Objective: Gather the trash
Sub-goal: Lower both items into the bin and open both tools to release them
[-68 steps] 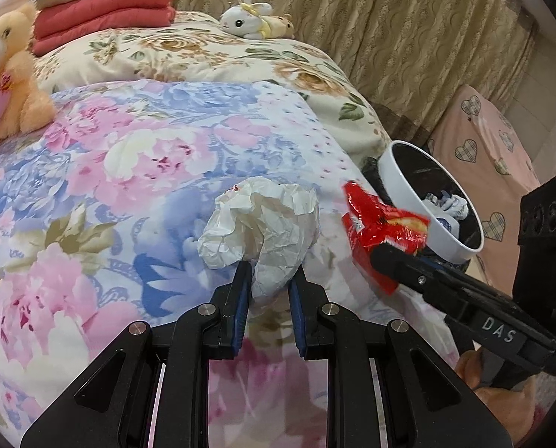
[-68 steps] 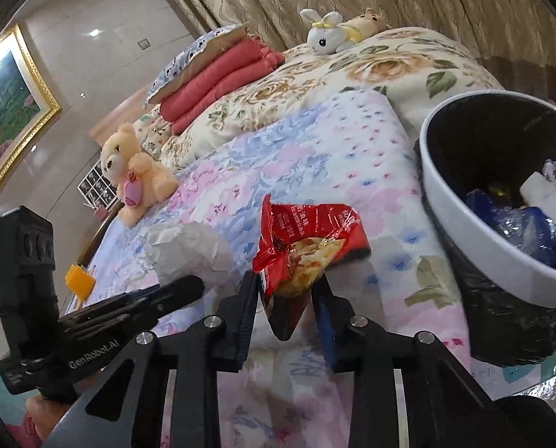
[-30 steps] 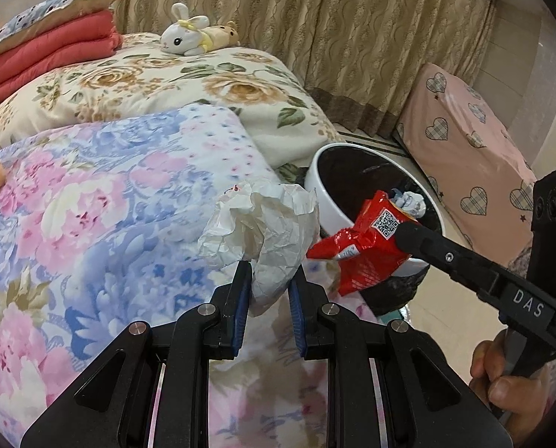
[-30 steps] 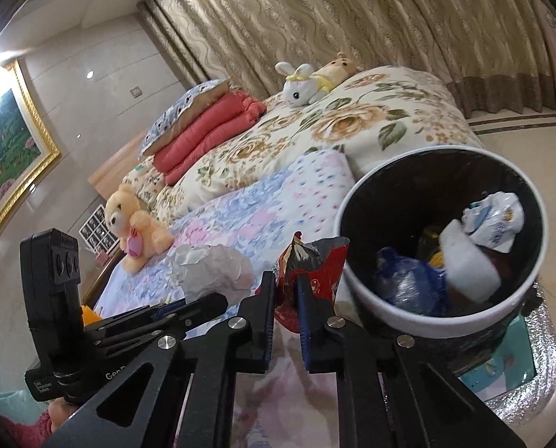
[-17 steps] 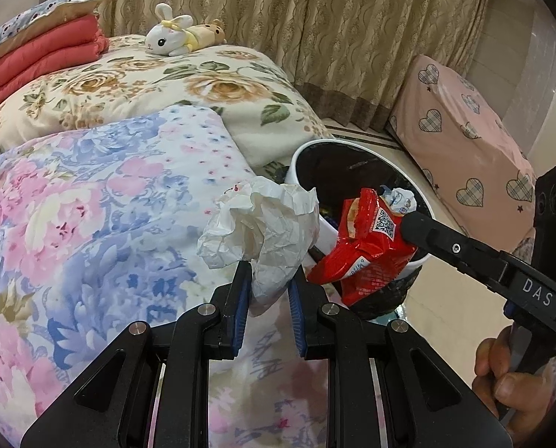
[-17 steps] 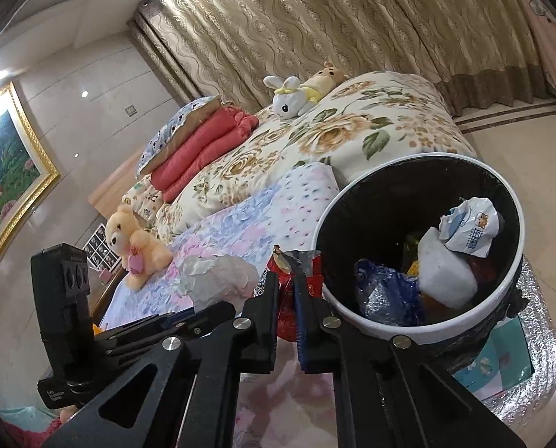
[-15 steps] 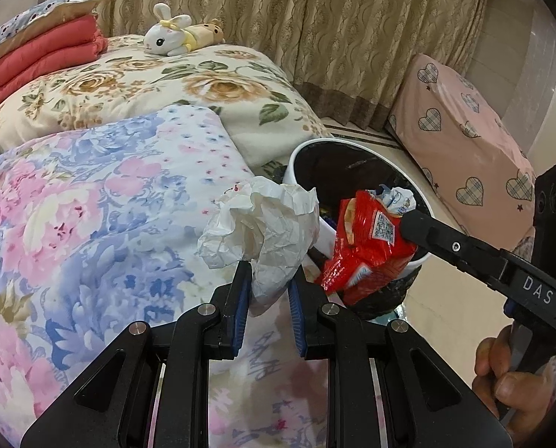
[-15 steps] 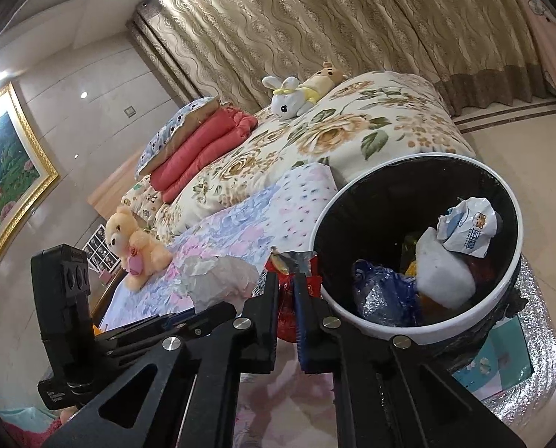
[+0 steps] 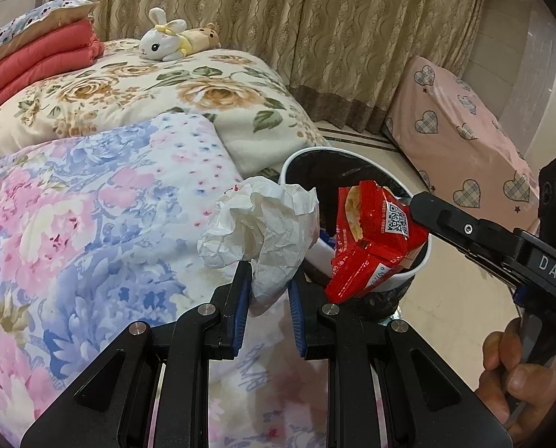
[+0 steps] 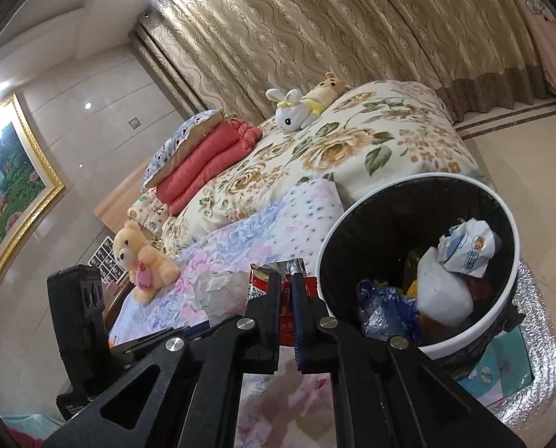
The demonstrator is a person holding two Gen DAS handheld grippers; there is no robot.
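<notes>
Right gripper (image 10: 286, 291) clamps red snack wrapper (image 10: 286, 308) beside black-lined trash bin (image 10: 516, 246).

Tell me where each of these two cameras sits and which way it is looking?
Left wrist view: sits on the left tool, looks along it over the floral bed toward the bin; its fingers pinch the crumpled paper; a hand shows at right.
Right wrist view: sits on the right tool, faces the curtain and bed; its fingers clamp the red snack wrapper.
Shared: bin, paper, wrapper, white bunny toy, and each shows the other tool.
</notes>
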